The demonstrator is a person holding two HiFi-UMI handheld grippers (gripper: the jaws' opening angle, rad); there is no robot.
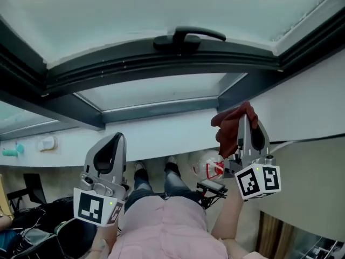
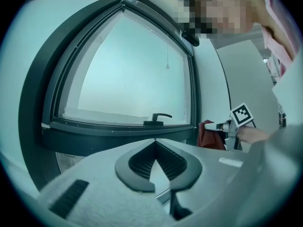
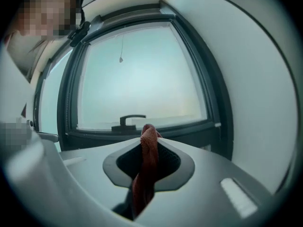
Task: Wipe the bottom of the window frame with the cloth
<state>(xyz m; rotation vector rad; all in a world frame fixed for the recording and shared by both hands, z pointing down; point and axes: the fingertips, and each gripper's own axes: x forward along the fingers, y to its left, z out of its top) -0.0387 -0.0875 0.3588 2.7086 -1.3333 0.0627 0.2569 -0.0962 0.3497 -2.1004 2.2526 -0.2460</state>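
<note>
The dark grey window frame fills the upper head view, its bottom rail (image 1: 161, 58) carrying a black handle (image 1: 188, 36). A dark red cloth (image 1: 230, 127) hangs bunched from my right gripper (image 1: 246, 120), which is shut on it below the frame's right corner, apart from the rail. In the right gripper view the cloth (image 3: 147, 161) runs between the jaws of the right gripper (image 3: 149, 138), with the bottom rail (image 3: 180, 130) beyond. My left gripper (image 1: 116, 139) is held low on the left, shut and empty; in its own view the left gripper (image 2: 155, 141) points at the bottom rail (image 2: 109, 135).
A white ledge (image 1: 161, 136) runs under the window and a white wall (image 1: 312, 101) stands to the right. The person's legs and shoes (image 1: 156, 174) are below. A clear bag with red print (image 1: 209, 167) and dark gear lie on the floor.
</note>
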